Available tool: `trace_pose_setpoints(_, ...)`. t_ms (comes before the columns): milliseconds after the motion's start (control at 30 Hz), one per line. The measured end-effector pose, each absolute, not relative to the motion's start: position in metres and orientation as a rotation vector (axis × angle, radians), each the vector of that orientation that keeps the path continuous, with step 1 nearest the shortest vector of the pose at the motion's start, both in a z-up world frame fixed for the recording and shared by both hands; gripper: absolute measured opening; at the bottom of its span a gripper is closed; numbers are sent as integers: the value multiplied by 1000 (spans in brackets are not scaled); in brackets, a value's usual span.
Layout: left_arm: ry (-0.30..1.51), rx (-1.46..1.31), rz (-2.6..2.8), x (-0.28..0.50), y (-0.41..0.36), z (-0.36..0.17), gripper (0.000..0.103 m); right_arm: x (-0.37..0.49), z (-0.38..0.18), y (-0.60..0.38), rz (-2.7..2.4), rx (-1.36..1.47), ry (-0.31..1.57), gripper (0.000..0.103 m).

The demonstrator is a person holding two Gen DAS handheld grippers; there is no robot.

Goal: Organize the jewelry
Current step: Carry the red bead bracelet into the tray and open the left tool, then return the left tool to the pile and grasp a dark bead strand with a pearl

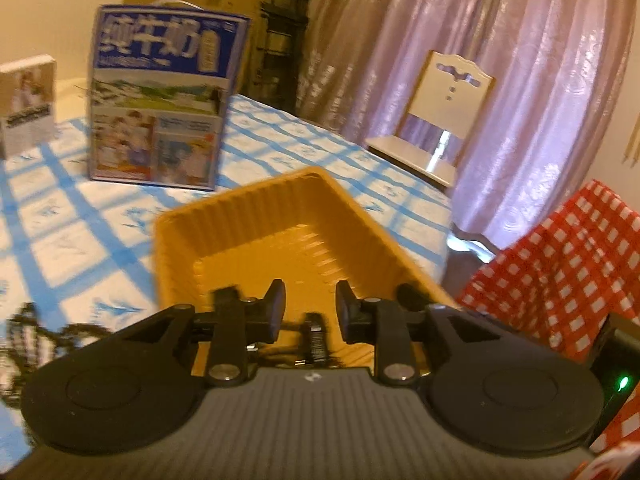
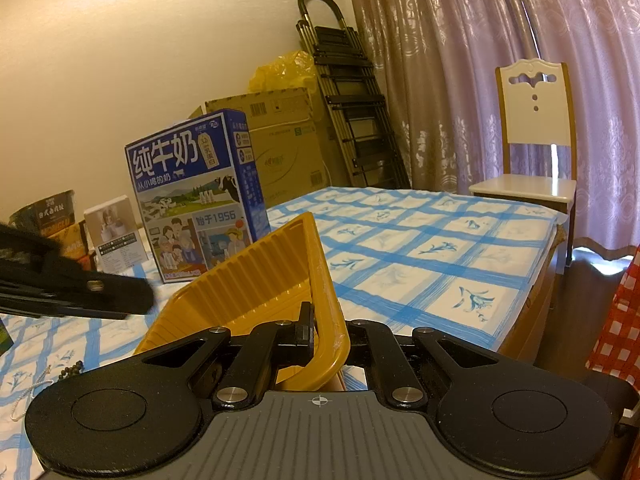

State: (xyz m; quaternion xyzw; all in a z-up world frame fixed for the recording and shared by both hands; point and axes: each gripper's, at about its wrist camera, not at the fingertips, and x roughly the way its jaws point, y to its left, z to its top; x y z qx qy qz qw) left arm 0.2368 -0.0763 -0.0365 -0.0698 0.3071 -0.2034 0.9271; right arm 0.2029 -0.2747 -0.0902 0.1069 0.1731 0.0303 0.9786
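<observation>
The right hand-held gripper (image 2: 320,340) is clamped on the rim of the yellow tray (image 2: 256,272), tilting it at frame centre. The left hand-held gripper (image 1: 310,312) stands apart, empty, over a dark piece (image 1: 316,338) in the tray. Beads (image 2: 70,370) at lower left remain on the tabletop (image 2: 420,248); sorting looks unfinished.

Milk carton (image 2: 192,196), chair (image 2: 534,152), stepladder (image 2: 352,112)

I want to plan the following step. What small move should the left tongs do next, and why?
Probably pull the left tongs back from the yellow tray: their jaws stand apart over it, gripping nothing, and a small dark item lies below. The right tongs clamp the tray's rim, tilting it.
</observation>
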Motion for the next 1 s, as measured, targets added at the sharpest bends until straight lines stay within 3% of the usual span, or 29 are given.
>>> trace_pose_setpoints(467, 707, -53, -138, 215, 14, -67, 26, 203, -90, -275, 61, 216, 348, 6)
trace_pose_setpoints(1000, 721, 73, -121, 233, 17, -106, 26, 203, -90, -277, 57, 214, 348, 6)
